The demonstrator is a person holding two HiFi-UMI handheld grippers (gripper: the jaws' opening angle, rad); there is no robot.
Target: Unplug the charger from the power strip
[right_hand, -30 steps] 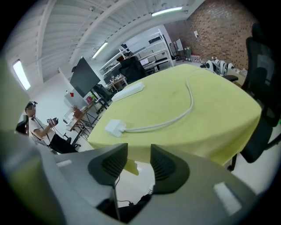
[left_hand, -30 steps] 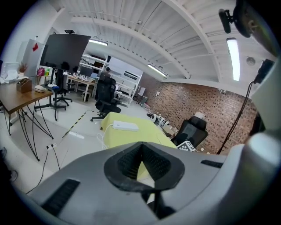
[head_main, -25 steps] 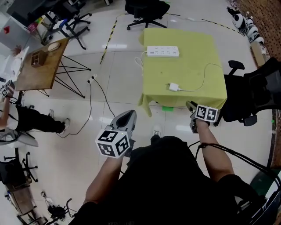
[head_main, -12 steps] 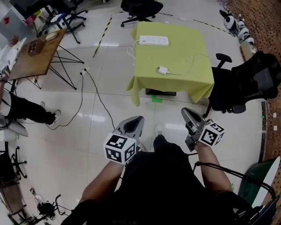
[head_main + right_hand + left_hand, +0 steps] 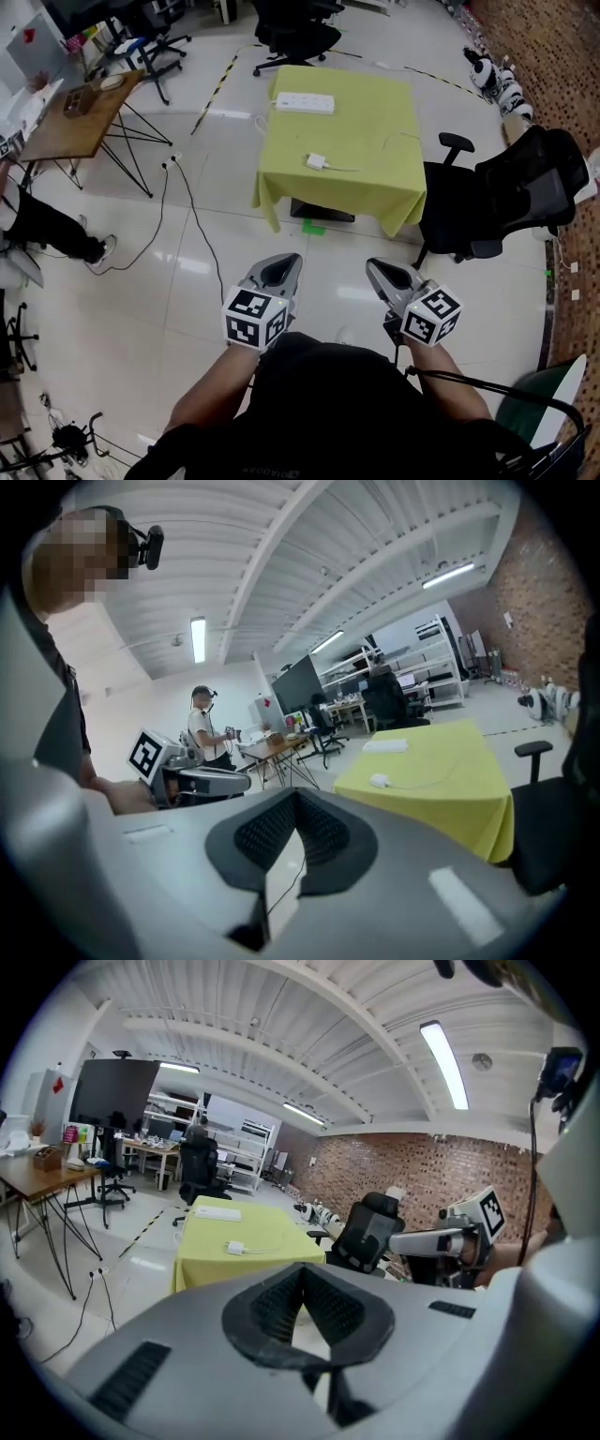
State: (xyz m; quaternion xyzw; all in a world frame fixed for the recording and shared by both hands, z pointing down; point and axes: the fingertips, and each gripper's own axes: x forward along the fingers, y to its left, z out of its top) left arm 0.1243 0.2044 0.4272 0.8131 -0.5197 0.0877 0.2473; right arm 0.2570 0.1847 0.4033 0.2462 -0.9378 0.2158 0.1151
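Glossy tiled floor (image 5: pixel 187 281) fills most of the head view, in a big workshop with brick along one wall. A table (image 5: pixel 375 103) under a yellow-green cloth stands out in the open, with a black chair (image 5: pixel 506 187) just beside its right edge and a wooden table (image 5: pixel 66 131) well apart to the left.

Both tools are held close to the person's body, well away from the table. The left gripper (image 5: pixel 284 265) has its fingers (image 5: pixel 272 1302) pressed together at the tips with nothing between them. The right gripper (image 5: pixel 380 272) is the same: fingers (image 5: pixel 267 832) closed and empty.

On the cloth, the white strip (image 5: pixel 304 102) lies at the far edge. The charger (image 5: pixel 317 162) lies nearer the middle, clearly apart from the strip, with its thin cable (image 5: pixel 342 170) trailing off to the right.

Judging by that gap, the charger is already out of its socket and set down, so the unplugging looks finished. Nothing seems left to do at the table.
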